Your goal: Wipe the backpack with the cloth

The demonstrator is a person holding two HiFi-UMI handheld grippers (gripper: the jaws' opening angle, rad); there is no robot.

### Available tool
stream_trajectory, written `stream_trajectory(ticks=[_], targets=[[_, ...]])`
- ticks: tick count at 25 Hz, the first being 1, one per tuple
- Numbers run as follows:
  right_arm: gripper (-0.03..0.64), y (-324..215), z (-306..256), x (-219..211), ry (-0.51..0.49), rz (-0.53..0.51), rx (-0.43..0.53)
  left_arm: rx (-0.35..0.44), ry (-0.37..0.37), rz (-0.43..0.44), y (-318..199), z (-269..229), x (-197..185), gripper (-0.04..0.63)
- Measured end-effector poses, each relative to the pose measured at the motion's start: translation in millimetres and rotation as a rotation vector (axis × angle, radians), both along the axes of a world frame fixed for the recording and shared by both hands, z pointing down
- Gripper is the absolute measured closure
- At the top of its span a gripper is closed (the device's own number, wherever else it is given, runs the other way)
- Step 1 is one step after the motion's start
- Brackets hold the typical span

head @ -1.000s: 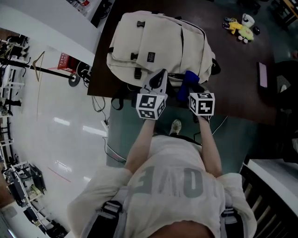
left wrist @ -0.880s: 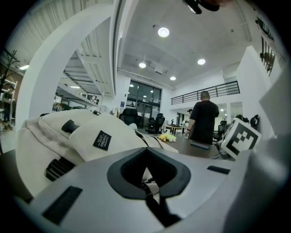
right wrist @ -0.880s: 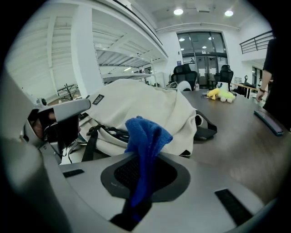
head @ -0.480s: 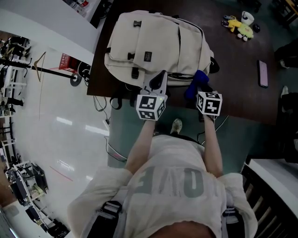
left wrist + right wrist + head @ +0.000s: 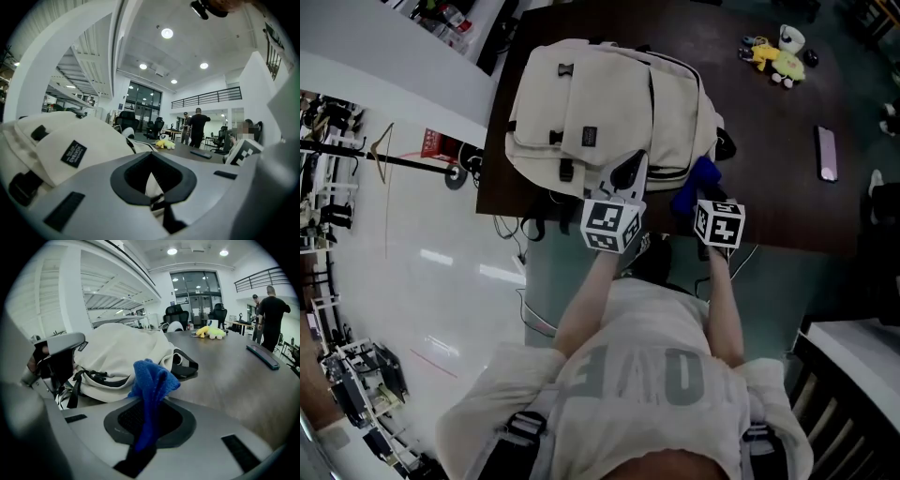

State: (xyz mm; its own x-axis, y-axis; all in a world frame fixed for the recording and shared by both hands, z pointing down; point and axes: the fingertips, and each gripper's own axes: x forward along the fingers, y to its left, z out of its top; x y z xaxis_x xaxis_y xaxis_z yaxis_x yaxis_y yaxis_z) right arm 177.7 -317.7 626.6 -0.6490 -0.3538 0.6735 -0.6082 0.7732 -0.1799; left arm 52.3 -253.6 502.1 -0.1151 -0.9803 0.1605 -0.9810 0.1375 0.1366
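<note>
A cream backpack lies flat on the dark brown table; it also fills the left of the left gripper view and the right gripper view. My left gripper is at the backpack's near edge, jaws shut, with cream fabric and a black strap showing between them. My right gripper is shut on a blue cloth, which sticks up from the jaws. The cloth hangs just off the backpack's near right corner, by a black strap.
A yellow plush toy and a dark phone lie on the table to the right. The table's near edge runs just under both grippers. A person in black stands far behind, among office chairs.
My right gripper and the blue cloth have shifted right along the backpack's near edge to its corner. The left gripper has stayed at the near edge. The head view has drifted.
</note>
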Motion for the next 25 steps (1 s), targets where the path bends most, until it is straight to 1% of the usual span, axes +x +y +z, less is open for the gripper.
stream_trajectory(ticks=[3, 5, 7, 9, 12, 14, 17, 19, 21, 25], targets=[[0.569, -3, -10, -3, -0.019, -0.065, 0.009, 0.018, 0.006, 0.031, -30, -3, 1, 0.592], [0.569, -22, -35, 5, -0.068, -0.063, 0.049, 0.032, 0.006, 0.050, -51, -7, 1, 0.592], [0.569, -61, -67, 11, -0.140, -0.023, 0.109, 0.051, 0.009, 0.059, -69, -13, -4, 0.592], [0.569, -109, -96, 9, -0.178, -0.007, 0.185, 0.066, 0.017, 0.054, -86, -18, -11, 0.592], [0.569, -181, -123, -12, -0.135, -0.053, 0.317, 0.073, 0.032, 0.045, -111, -20, -19, 0.592], [0.569, -217, -129, -38, -0.097, -0.123, 0.369, 0.064, 0.028, 0.046, -123, -16, -21, 0.592], [0.569, -243, -112, -91, -0.033, -0.292, 0.375, 0.040, 0.034, 0.038, -129, -6, -30, 0.592], [0.569, -246, -88, -124, 0.025, -0.419, 0.356, 0.032, 0.054, 0.027, -129, -1, -38, 0.592], [0.569, -242, -67, -150, 0.064, -0.515, 0.335, 0.026, 0.067, 0.020, -131, 1, -43, 0.592], [0.569, -230, -38, -183, 0.103, -0.638, 0.305, 0.024, 0.080, 0.017, -134, 3, -46, 0.592]])
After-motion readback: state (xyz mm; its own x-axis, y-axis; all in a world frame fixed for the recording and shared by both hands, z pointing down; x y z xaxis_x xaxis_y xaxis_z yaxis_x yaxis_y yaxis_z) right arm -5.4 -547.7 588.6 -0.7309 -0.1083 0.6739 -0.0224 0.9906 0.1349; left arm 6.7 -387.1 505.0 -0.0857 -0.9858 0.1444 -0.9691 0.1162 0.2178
